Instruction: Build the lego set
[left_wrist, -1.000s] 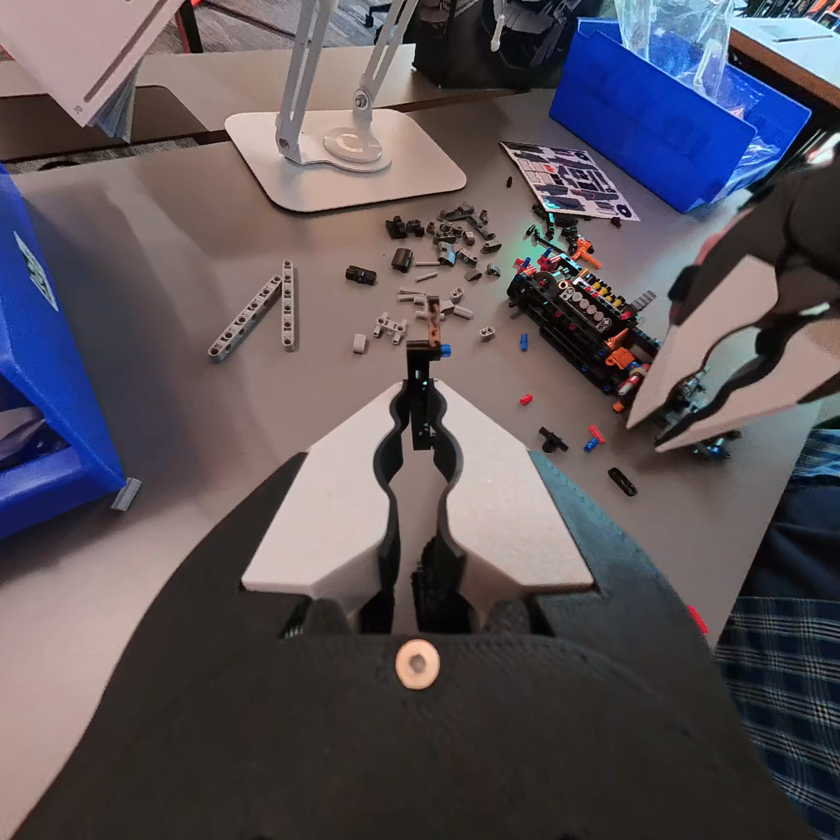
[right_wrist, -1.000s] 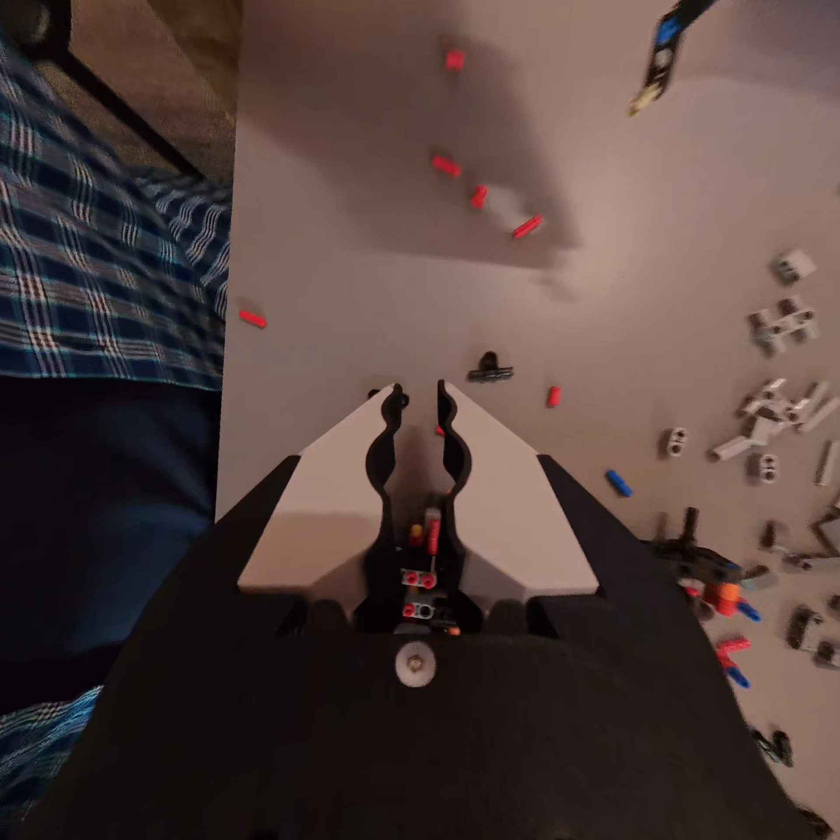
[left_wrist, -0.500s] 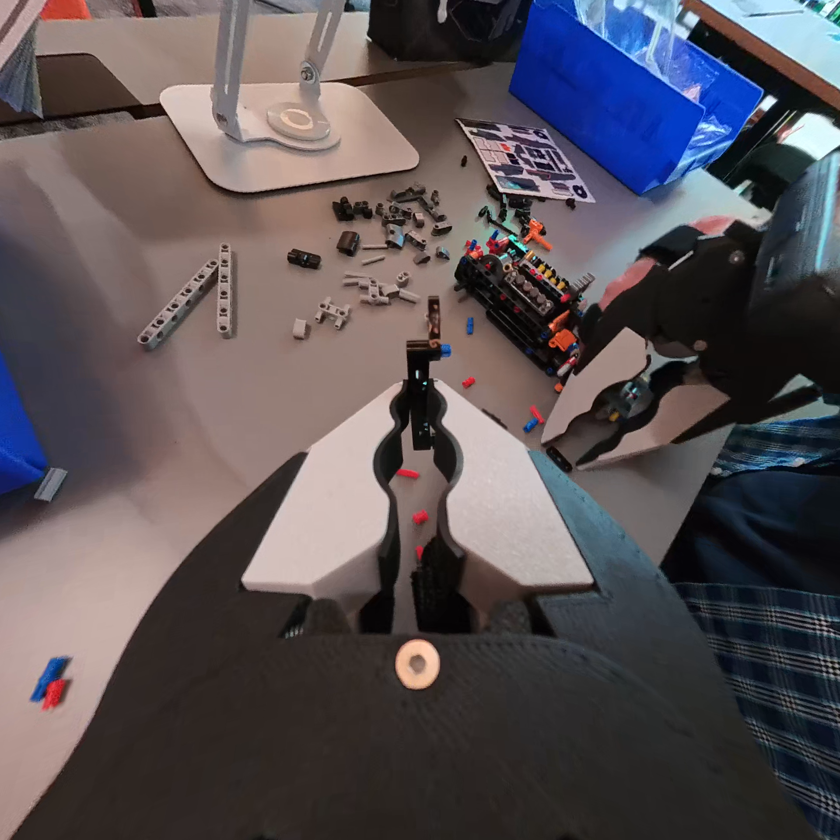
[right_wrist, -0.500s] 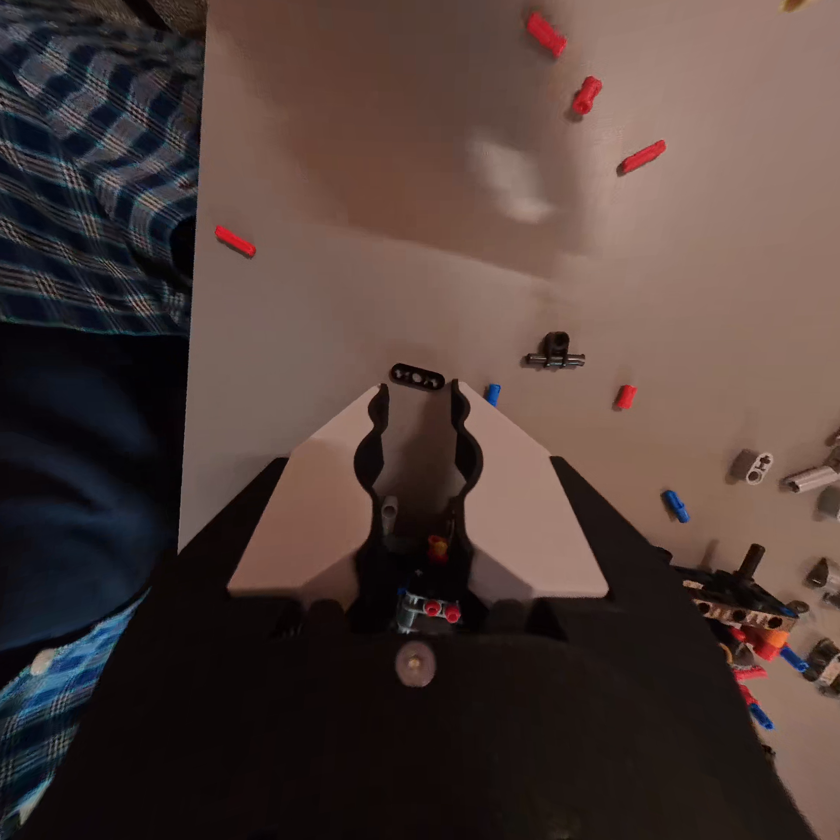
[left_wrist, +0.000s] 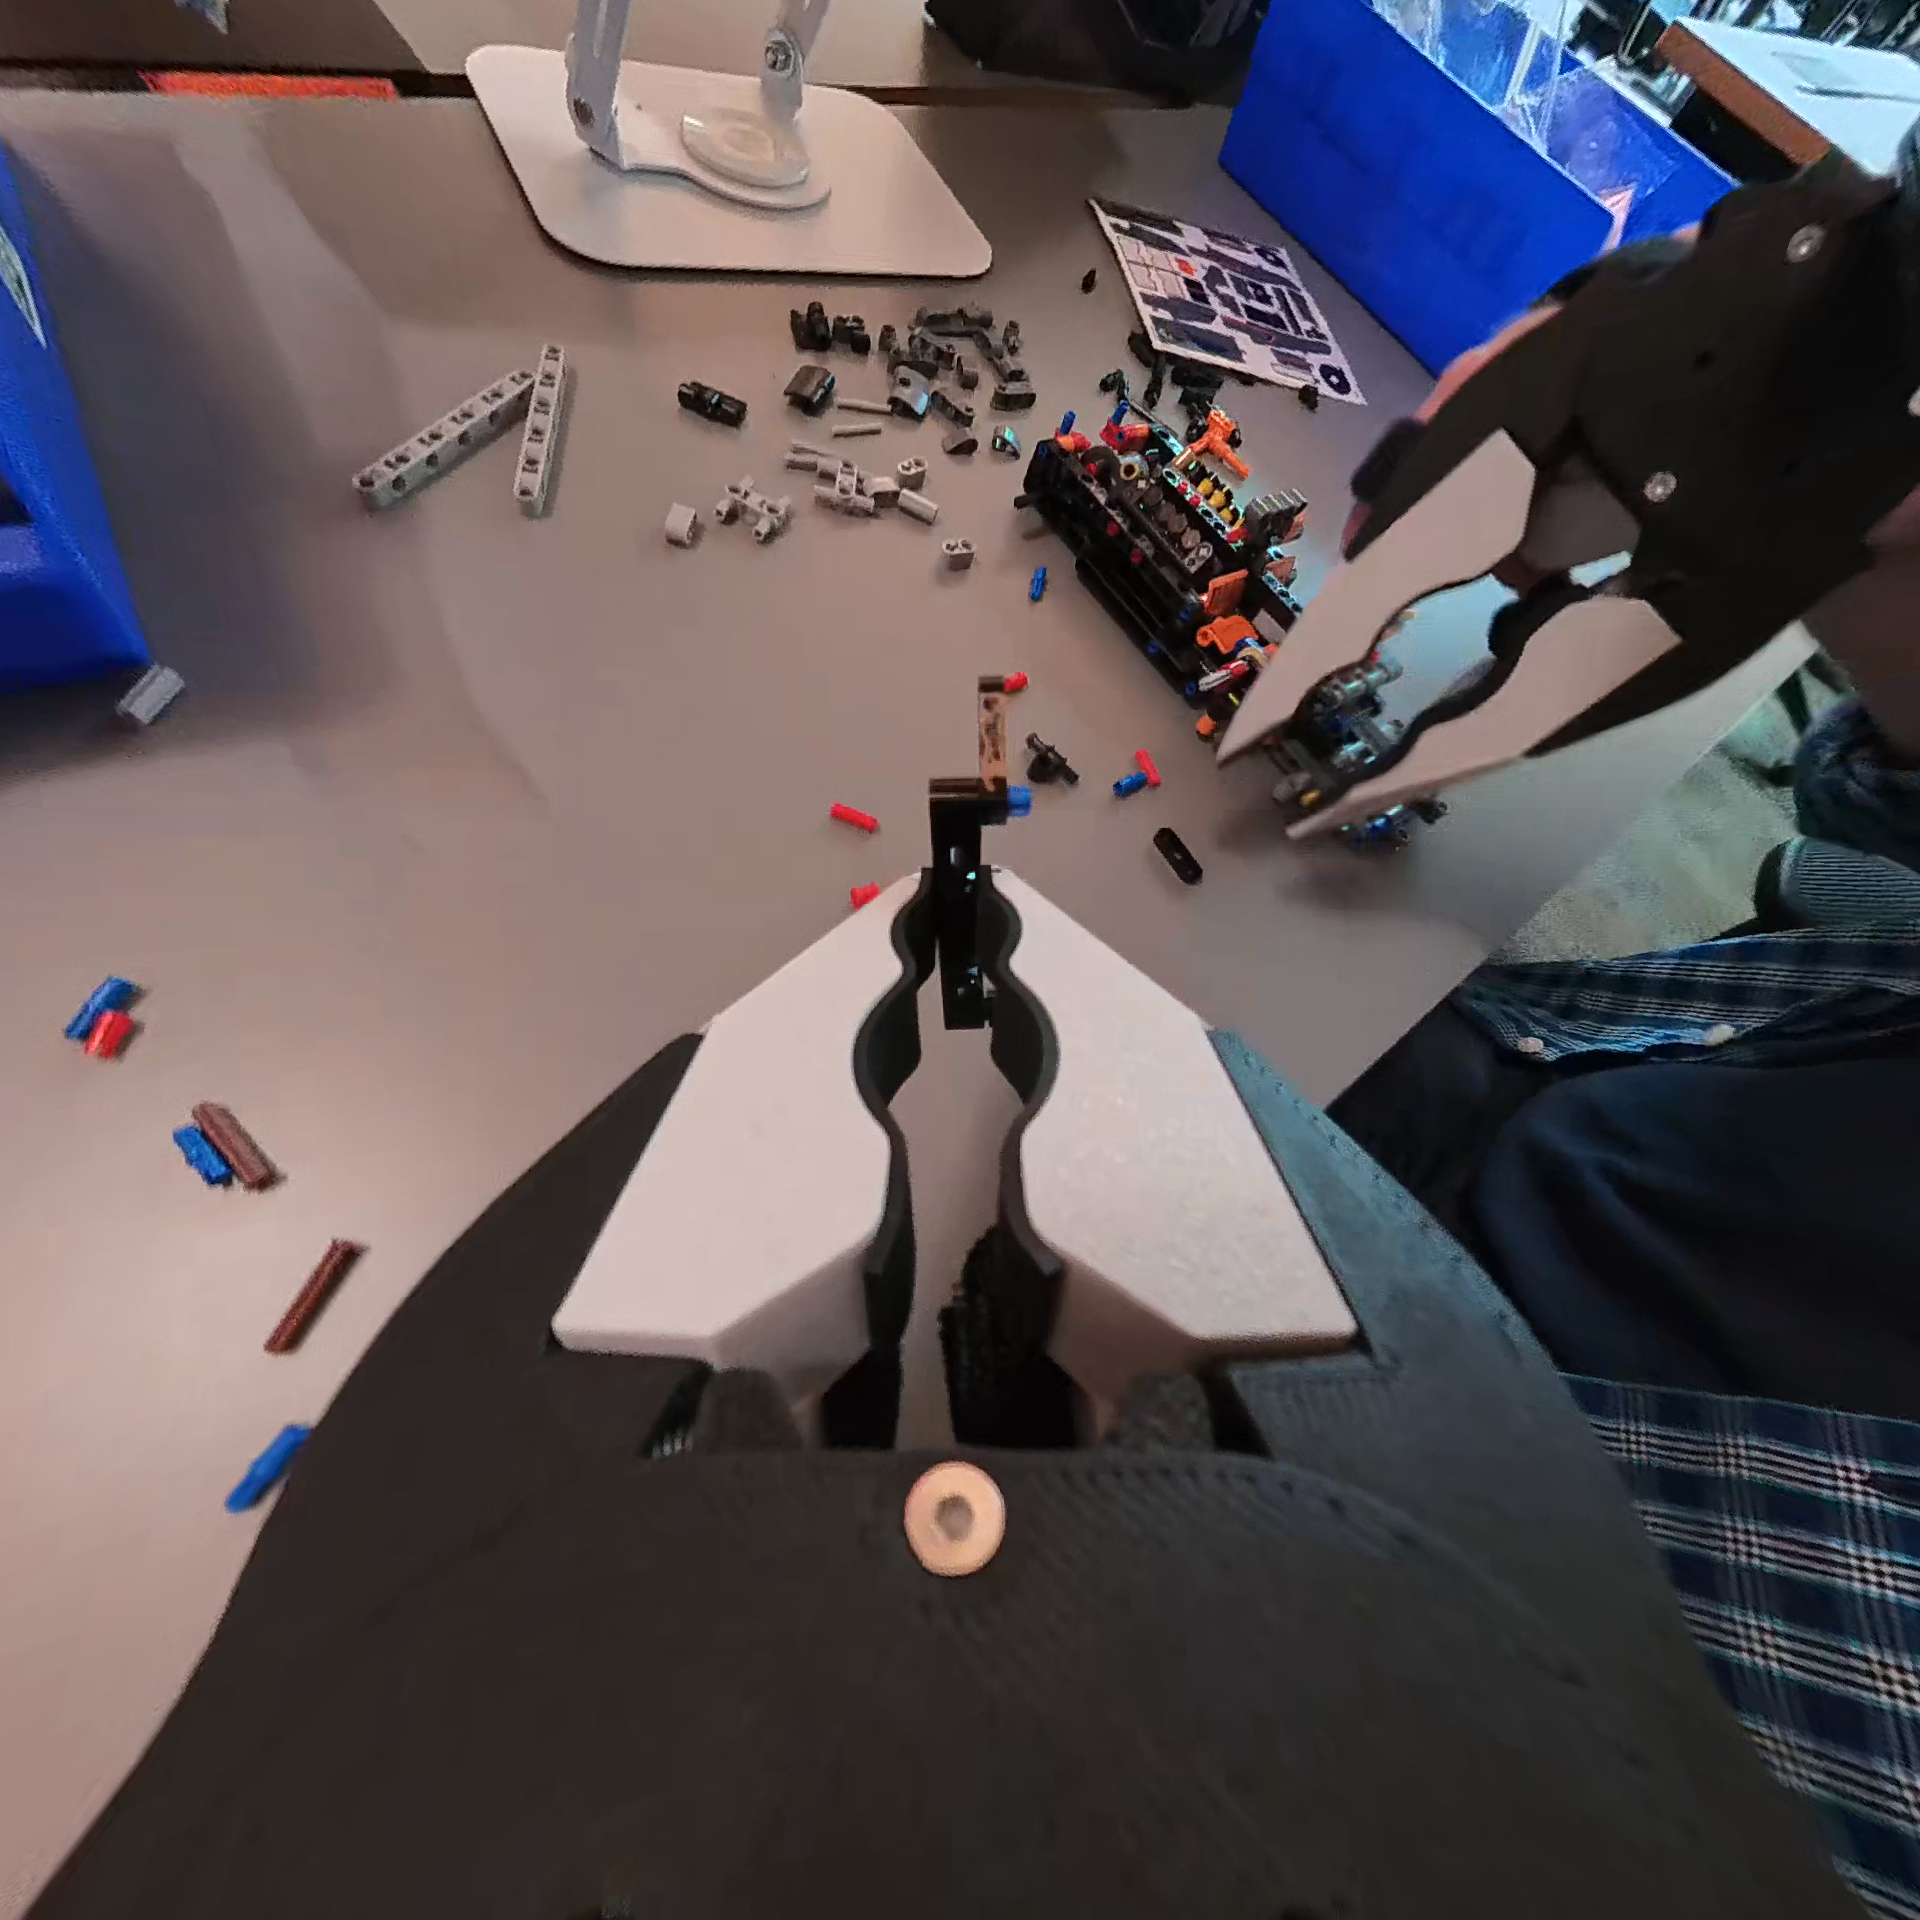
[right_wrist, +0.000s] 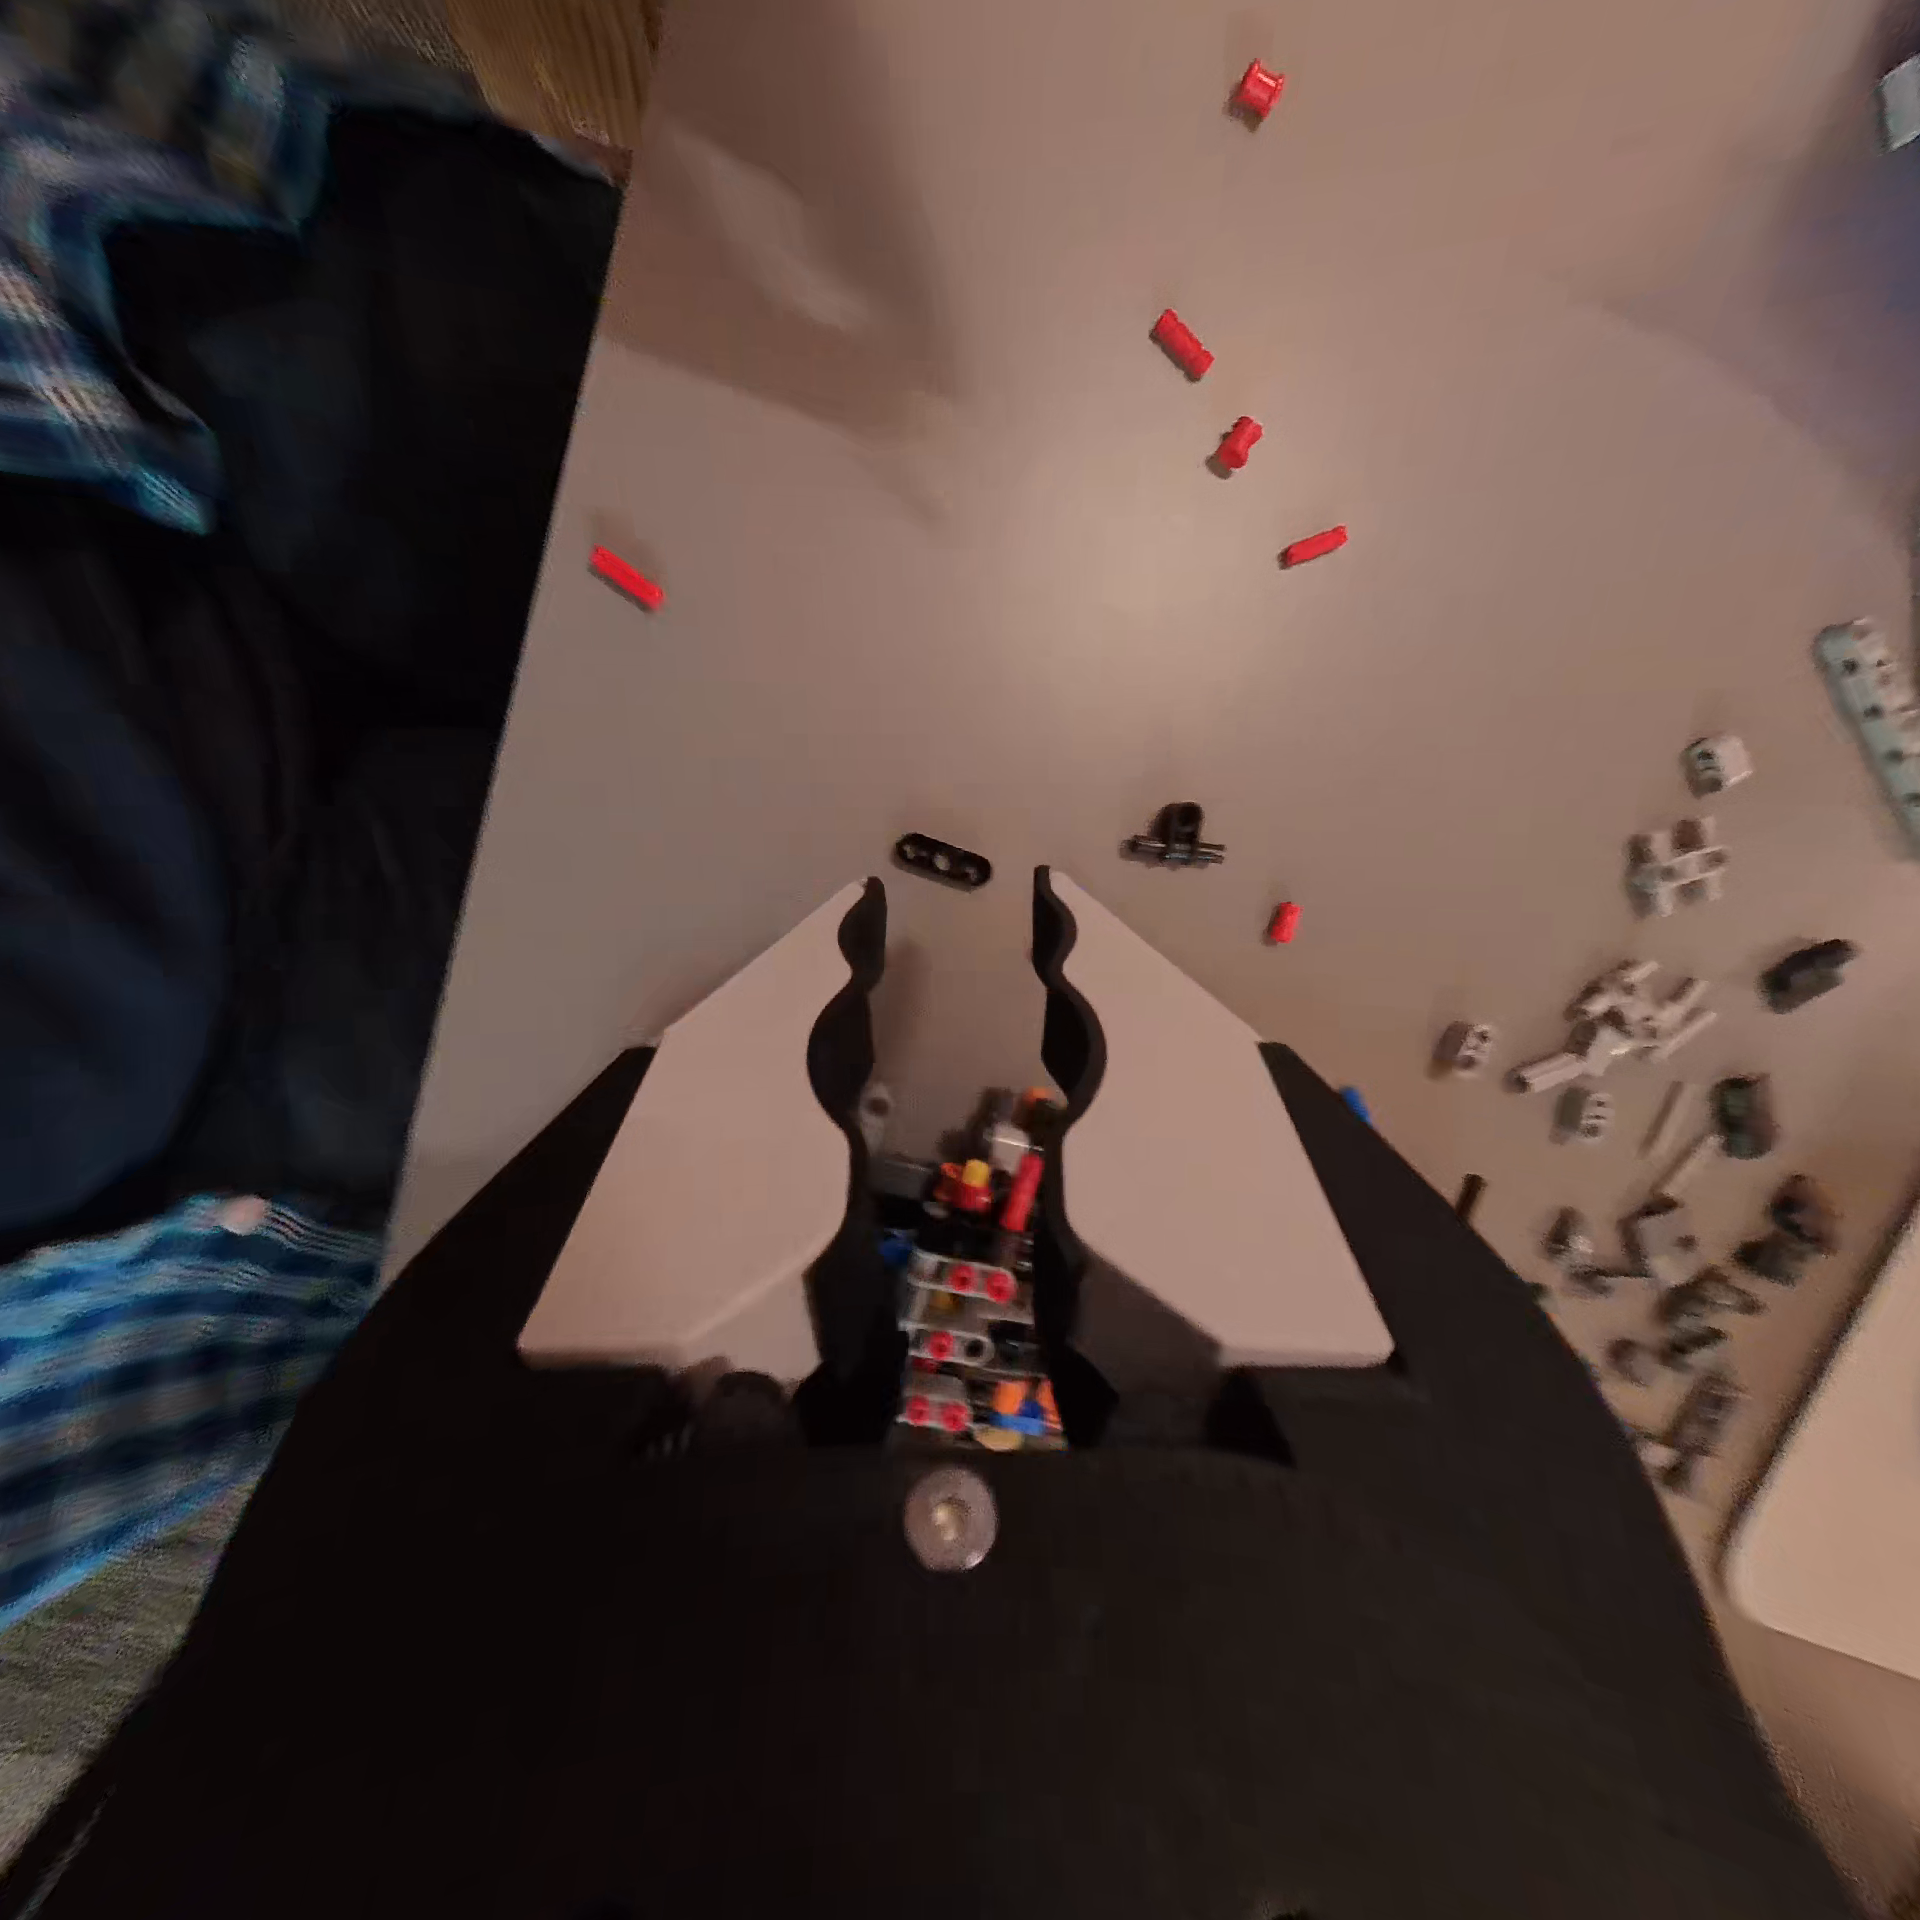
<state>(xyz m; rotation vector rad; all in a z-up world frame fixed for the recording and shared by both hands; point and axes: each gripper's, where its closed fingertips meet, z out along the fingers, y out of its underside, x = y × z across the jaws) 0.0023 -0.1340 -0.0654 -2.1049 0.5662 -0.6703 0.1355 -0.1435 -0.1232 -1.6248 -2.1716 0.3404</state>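
My left gripper is shut on a small black lego piece with a blue pin and a tan part on top, held above the table. The partly built lego build, black with orange, red and yellow parts, lies at the right. My right gripper is over its near end. In the right wrist view the right gripper has its jaws apart, and the build shows between them near their base. A black three-hole piece lies just past its tips.
Loose grey and black parts, two grey beams and red pins lie scattered. A white stand base, a sticker sheet and blue bins stand at the back. A person's plaid clothing is beyond the right table edge. There is about 15 cm between the tips of the two grippers.
My left gripper has drawn back toward the table's front with its piece still held. My right gripper's jaws have widened a little and it stays over the build's end.
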